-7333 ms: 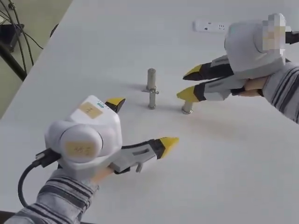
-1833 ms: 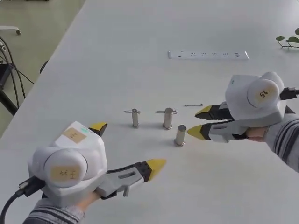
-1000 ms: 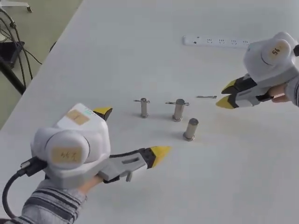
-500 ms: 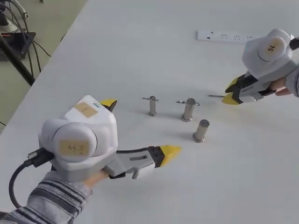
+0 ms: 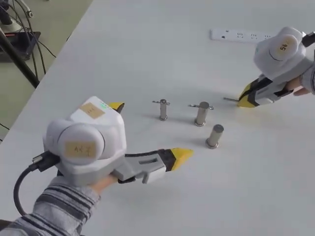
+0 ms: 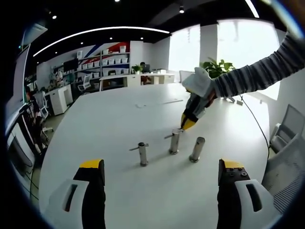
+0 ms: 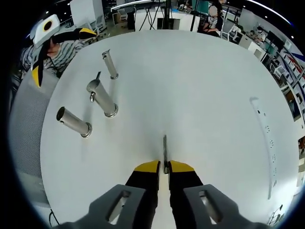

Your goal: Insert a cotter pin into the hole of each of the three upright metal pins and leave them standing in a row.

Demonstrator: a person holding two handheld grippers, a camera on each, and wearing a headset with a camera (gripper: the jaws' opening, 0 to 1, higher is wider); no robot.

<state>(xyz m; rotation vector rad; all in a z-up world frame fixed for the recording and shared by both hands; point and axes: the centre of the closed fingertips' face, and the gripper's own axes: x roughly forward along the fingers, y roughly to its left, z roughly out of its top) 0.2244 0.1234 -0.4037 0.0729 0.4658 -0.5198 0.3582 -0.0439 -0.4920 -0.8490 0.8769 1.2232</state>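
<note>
**Right gripper [image 7: 164,168] clamps loose cotter pin [image 7: 165,145]**

Its fingers pinch it flat on the surface [image 5: 147,49]. My left gripper [image 6: 161,166] holds its fingers wide apart. I see the bare metal pin [image 5: 214,136] standing beside two fitted ones.

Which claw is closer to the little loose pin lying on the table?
Right. The right claw is closed on the loose cotter pin; the left claw is open, away on the other side of the three upright pins.

White rounded housings [image 5: 106,135] with yellow handwritten labels [image 5: 78,148] on left tongs [image 5: 149,130] and right tongs [image 5: 243,101]; yellow-tipped dark fingers [image 5: 181,155]; black cable [image 5: 18,183]; grey striped sleeves [image 5: 64,206].
</note>
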